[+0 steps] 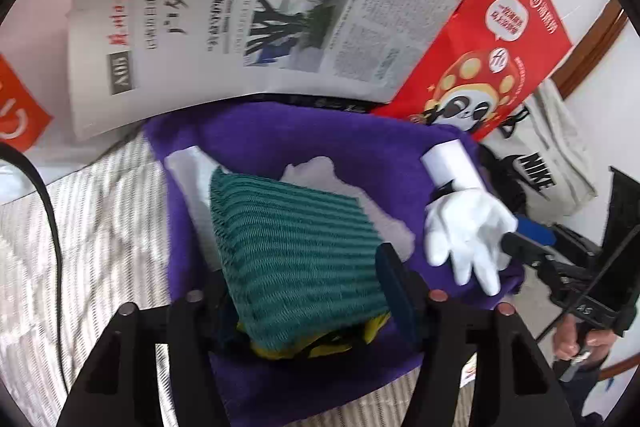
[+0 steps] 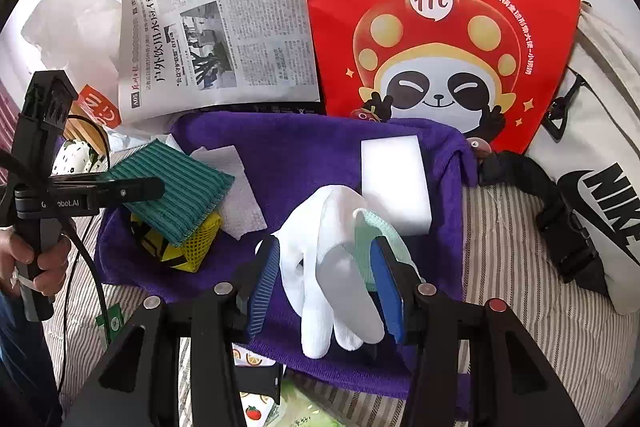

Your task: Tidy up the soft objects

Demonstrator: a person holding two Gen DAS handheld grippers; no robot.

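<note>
A striped sheet [image 2: 520,267] covers the surface; a purple towel [image 2: 304,147] lies on it. Behind stand a red bag [image 2: 440,7], a newspaper [image 2: 224,39] and a white Nike bag [image 2: 600,187]. On the towel lie a white sponge [image 2: 394,183], a tissue [image 2: 240,187] and a green cloth [image 1: 296,247]. The left gripper [image 1: 304,291] is open around the cloth. The right gripper [image 2: 324,287] is open around a white glove [image 2: 332,267], not pressing.
</note>
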